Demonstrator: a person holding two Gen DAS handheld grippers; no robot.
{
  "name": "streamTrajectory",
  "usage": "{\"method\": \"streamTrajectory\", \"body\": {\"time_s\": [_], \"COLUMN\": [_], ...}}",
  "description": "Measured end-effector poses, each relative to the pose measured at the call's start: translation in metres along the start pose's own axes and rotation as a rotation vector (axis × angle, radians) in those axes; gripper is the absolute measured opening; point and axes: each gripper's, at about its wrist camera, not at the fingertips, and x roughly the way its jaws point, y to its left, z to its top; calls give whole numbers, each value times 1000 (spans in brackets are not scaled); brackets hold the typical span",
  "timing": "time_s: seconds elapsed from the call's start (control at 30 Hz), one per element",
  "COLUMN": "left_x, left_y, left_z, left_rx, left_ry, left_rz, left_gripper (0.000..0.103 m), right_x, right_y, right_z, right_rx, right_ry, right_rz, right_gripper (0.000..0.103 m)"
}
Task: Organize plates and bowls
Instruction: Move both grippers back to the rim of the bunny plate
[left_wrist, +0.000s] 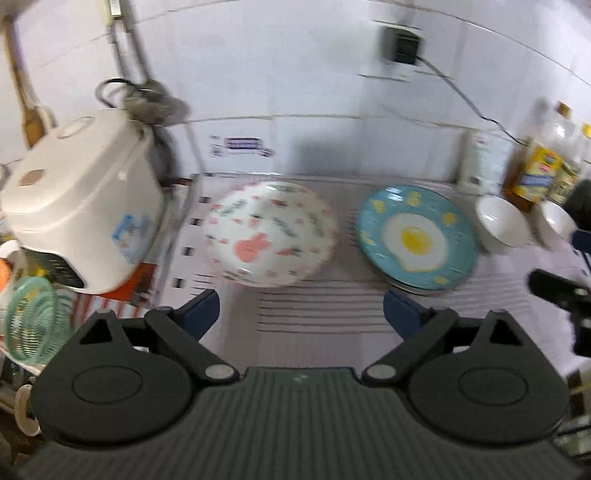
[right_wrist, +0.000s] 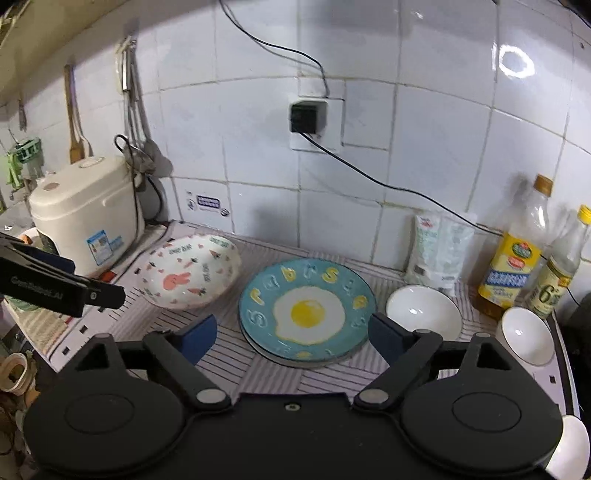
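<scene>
Egg plate between open right claw fingers

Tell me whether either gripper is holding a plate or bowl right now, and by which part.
Nothing is held. The left gripper and right gripper both stand open and empty above the striped mat.

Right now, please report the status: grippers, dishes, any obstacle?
Left gripper open, empty. Right gripper open, empty. Rabbit plate beside blue egg plate, two white bowls to their right. Nothing between grippers and dishes.
</scene>
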Motion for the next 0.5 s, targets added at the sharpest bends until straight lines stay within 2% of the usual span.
{"method": "streamTrajectory", "body": {"time_s": [0.1,0.23,0.3,0.5], "left_x": [6,15,21,41], "left_y": [22,50,63,98], "left_z": [2,2,0,-5], "left_rx": [-8,-17,-24,-91], "left_ry": [-11,-35,-52,-82], "left_rz": [23,51,58,5], "left_gripper": [97,97,97,97], "right_x": [3,16,30,76], "right_y": [12,30,40,74], "right_z": [1,1,1,5], "right_rx": [0,-47,-55,9], "right_ry": [-45,-127,-120,-85], "right_rz": [-28,23,51,117], "right_gripper": [92,103,103,103]}}
